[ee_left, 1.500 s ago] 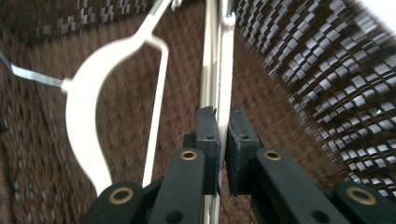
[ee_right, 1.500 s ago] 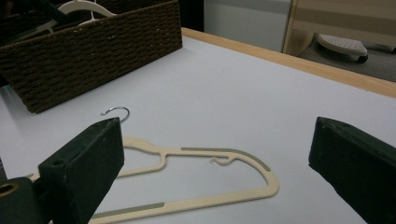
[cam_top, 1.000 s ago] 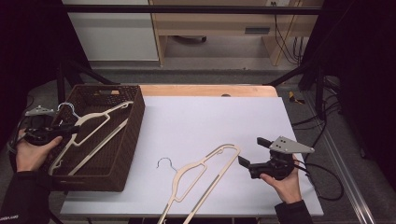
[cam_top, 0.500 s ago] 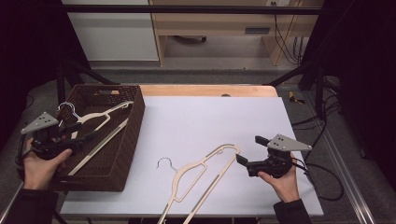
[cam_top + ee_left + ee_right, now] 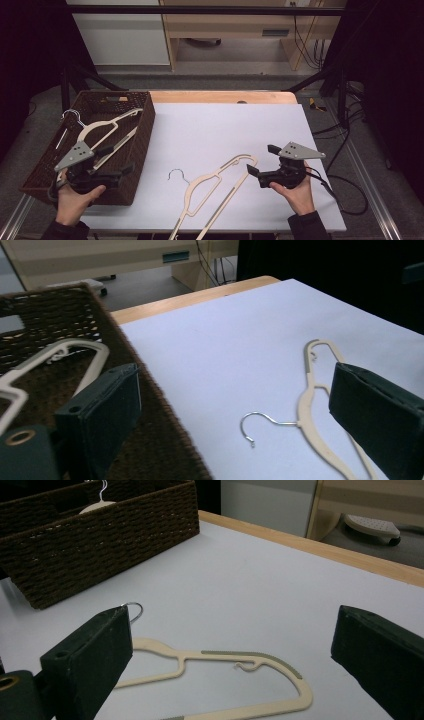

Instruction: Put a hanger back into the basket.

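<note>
hangers look like the things in play: one cream plastic hanger (image 5: 215, 192) lies flat on the white table (image 5: 225, 130), hook toward the wicker basket (image 5: 142, 150), and a second hanger (image 5: 102, 132) rests in that basket. both seem light, stiff and thin, likely slick on the plain stretches; the ribbed grey strip on the shoulder or the neck below the metal hook (image 5: 255, 426) would be the surest hold. right gripper (image 5: 257, 161) sits just beside the table hanger's shoulder, jaws spread wide, holding nothing. left gripper (image 5: 127, 159) hovers at the basket's near corner, jaws also wide apart and empty.
</note>
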The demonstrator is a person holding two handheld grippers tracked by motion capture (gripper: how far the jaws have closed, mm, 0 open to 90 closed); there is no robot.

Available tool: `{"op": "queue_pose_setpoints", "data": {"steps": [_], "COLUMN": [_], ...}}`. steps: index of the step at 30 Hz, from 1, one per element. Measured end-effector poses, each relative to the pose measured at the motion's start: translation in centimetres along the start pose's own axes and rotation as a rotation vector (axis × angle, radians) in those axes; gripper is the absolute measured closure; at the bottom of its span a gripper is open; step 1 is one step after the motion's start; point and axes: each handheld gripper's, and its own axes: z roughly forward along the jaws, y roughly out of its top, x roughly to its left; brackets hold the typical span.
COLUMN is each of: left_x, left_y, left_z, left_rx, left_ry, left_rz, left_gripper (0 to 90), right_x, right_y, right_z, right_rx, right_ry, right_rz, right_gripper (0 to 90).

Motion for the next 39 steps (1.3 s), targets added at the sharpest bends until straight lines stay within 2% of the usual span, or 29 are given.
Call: {"op": "queue_pose_setpoints", "data": {"steps": [10, 17, 21, 28, 31, 39], "left_x": [-3.7, -5.6, -6.1, -6.5, -6.8, -7.0], "left_y": [-1.4, -2.7, -3.4, -5.7, -6.3, -7.5], "left_z": [1.5, 2.8, 3.2, 4.1, 4.2, 4.8], "left_rx": [0.009, 0.060, 0.079, 0.136, 0.153, 0.192], "left_ry": [-0.089, -0.124, -0.137, -0.156, -0.154, -0.159], "left_rz": [0.033, 0.056, 0.067, 0.042, 0.048, 0.054], "left_gripper": [7.1, 7.5, 7.5, 7.5, 7.5, 7.3], "right_x": [1.2, 2.4, 3.4, 5.0, 5.7, 7.6], "right_y": [0.7, 1.5, 1.9, 2.5, 2.5, 1.6], "right_z": [1.6, 3.3, 4.6, 7.5, 8.6, 11.9], "right_rx": [0.031, 0.078, 0.089, 0.128, 0.148, 0.226], "right_ry": [0.014, 0.043, 0.045, 0.049, 0.056, 0.085], "right_rz": [-0.022, -0.035, -0.036, -0.048, -0.045, -0.074], "right_gripper": [3.4, 4.6, 6.8, 11.8, 14.6, 21.4]}}
